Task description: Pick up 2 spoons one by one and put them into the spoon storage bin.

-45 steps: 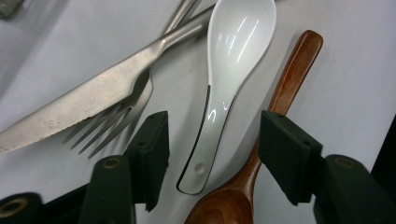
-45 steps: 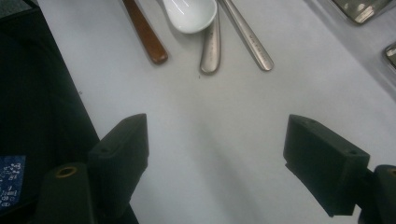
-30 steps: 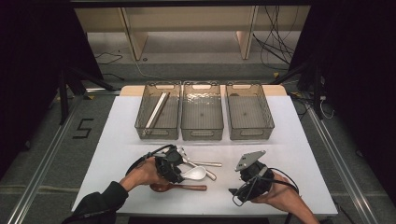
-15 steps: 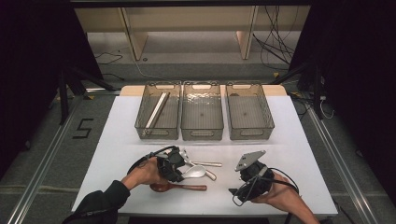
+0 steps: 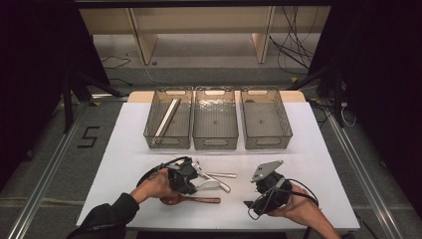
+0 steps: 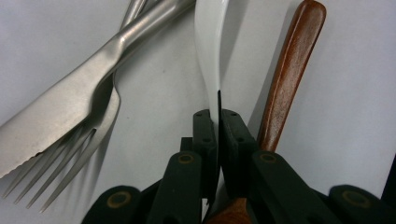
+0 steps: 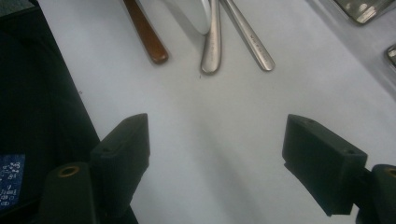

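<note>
A white spoon (image 6: pixel 211 42) lies on the white table between a wooden spoon (image 6: pixel 290 70) and a steel knife (image 6: pixel 70 105) crossed over a fork (image 6: pixel 88 140). My left gripper (image 6: pixel 218 116) has just been closing, and its jaws now pinch the narrow handle of the white spoon. From above, the left gripper (image 5: pixel 195 181) sits over the white spoon (image 5: pixel 210 185), and the wooden spoon (image 5: pixel 191 200) lies just in front of it. My right gripper (image 7: pixel 215 135) stands open with bare table between its jaws. It rests to the right (image 5: pixel 251 200) of the cutlery and touches none of it.
Three clear bins stand in a row at the back: the left bin (image 5: pixel 149 130) holds a long metal utensil (image 5: pixel 166 117), while the middle bin (image 5: pixel 215 144) and the right bin (image 5: pixel 286 124) look bare. The table's front edge (image 5: pixel 219 226) is close to both hands.
The left gripper's jaws have drawn together on the white spoon's handle. Neither hand has shifted, and the cutlery lies where it was.
</note>
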{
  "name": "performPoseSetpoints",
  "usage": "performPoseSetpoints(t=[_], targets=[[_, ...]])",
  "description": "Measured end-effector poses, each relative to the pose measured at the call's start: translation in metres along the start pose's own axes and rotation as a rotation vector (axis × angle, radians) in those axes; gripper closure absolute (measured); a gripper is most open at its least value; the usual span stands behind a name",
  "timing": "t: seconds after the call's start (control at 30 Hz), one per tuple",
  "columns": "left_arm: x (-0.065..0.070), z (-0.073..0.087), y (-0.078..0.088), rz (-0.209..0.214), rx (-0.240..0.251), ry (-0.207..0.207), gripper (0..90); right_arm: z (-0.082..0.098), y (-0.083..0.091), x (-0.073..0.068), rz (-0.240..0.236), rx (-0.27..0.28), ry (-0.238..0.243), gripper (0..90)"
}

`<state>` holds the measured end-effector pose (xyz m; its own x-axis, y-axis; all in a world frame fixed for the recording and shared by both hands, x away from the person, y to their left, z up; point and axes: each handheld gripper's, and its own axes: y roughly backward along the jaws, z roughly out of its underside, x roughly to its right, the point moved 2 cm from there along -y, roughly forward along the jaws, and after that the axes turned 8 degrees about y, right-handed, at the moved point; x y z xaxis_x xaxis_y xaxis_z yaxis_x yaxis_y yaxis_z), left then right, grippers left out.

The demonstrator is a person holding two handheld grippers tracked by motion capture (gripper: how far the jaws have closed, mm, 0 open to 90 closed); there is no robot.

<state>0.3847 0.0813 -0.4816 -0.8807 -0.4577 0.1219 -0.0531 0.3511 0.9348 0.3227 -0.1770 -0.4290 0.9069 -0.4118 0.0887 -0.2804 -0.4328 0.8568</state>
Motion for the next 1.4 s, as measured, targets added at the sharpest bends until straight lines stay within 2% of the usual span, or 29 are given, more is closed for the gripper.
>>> performPoseSetpoints(t=[0.03,0.2,0.47,0.53,0.63,0.83,1.4], targets=[[-0.001,0.0,0.001,-0.004,-0.001,-0.008,85.0,0.0,0.0,0.0,-0.002,-0.002,0.004,24.1],[-0.004,-0.002,0.008,-0.022,0.064,0.019,85.1,0.0,0.001,0.0,0.003,0.002,-0.002,24.1],[-0.01,-0.008,0.025,-0.024,0.156,0.061,85.1,0.0,0.002,0.001,0.005,0.004,-0.003,24.1],[-0.012,-0.011,0.03,-0.035,0.183,0.068,85.1,0.0,0.002,0.002,0.005,0.008,-0.001,24.0],[-0.013,-0.018,0.036,-0.029,0.219,0.091,85.1,0.0,0.002,0.002,0.005,0.009,0.001,23.9],[-0.018,-0.031,0.045,-0.03,0.257,0.118,85.0,0.0,0.003,0.002,0.014,0.015,-0.01,23.8],[-0.059,-0.065,0.079,-0.073,0.383,0.225,85.1,0.0,0.003,0.002,0.014,0.018,-0.014,23.7]])
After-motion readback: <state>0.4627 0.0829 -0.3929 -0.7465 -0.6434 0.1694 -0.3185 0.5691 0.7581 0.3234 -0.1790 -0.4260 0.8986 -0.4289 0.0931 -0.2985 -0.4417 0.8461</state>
